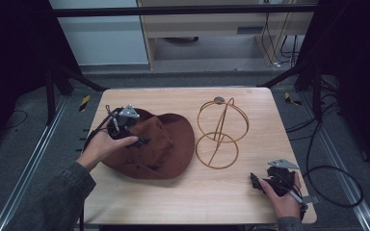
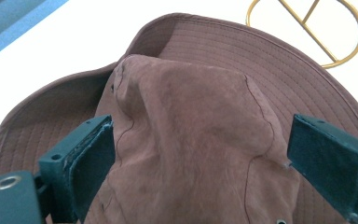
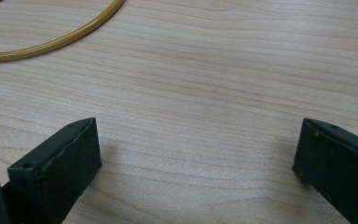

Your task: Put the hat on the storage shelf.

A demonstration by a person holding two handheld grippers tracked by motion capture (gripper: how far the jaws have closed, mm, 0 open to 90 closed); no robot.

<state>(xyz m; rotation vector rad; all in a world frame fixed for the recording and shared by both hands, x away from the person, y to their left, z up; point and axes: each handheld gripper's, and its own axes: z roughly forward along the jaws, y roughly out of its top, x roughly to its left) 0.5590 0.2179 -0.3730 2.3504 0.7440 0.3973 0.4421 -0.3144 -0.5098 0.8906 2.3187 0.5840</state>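
Observation:
A brown suede wide-brimmed hat [image 1: 166, 144] lies crown up on the left half of the wooden table [image 1: 197, 197]. My left gripper [image 1: 139, 137] hovers over it from the left, held in a hand. In the left gripper view the jaws of my left gripper [image 2: 200, 126] stand wide on either side of the hat's crown [image 2: 191, 154], with no squeeze on it visible. A gold wire hat stand [image 1: 220, 132] stands to the right of the hat. At the table's front right corner my right gripper [image 1: 256, 183] rests low, and my right gripper [image 3: 198, 126] is open over bare wood.
The stand's base ring [image 3: 51, 42] lies just beyond the right gripper, and part of the stand [image 2: 307, 28] shows past the hat's brim. Black cables [image 1: 332, 178] trail on the floor at right. Dark frame legs [image 1: 53, 91] flank the table.

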